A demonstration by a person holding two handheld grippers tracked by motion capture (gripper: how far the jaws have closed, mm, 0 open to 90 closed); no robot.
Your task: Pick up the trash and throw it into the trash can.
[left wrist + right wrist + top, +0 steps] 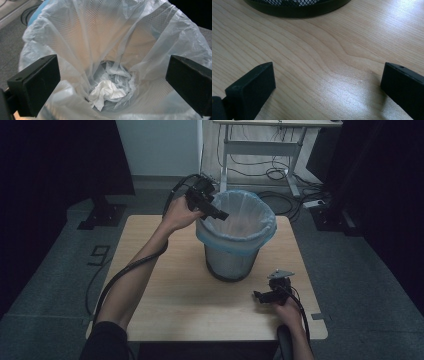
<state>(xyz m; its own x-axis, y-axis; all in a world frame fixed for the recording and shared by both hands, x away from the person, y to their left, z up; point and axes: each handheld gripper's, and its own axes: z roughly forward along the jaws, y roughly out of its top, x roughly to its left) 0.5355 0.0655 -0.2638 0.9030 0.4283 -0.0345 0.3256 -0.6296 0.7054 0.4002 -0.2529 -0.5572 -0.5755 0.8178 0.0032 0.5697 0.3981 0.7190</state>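
A black mesh waste bin (231,262) lined with a clear plastic bag (240,217) stands in the middle of the wooden table (165,295). My left gripper (216,212) hangs over the bin's left rim, pointing down into it, jaws wide open and empty. In the left gripper view a crumpled white tissue (106,93) lies at the bottom of the bag (120,37), well below the jaws. My right gripper (261,296) rests low over the table at the front right of the bin, open with nothing between its jaws; the bin's base (297,8) shows ahead of it.
The table's front edge lies close behind my right hand. Beyond the table are a white desk frame (260,150) with cables (277,172) on the floor and a black stand base (102,215) at the left. Bare wood (329,57) lies under the right gripper.
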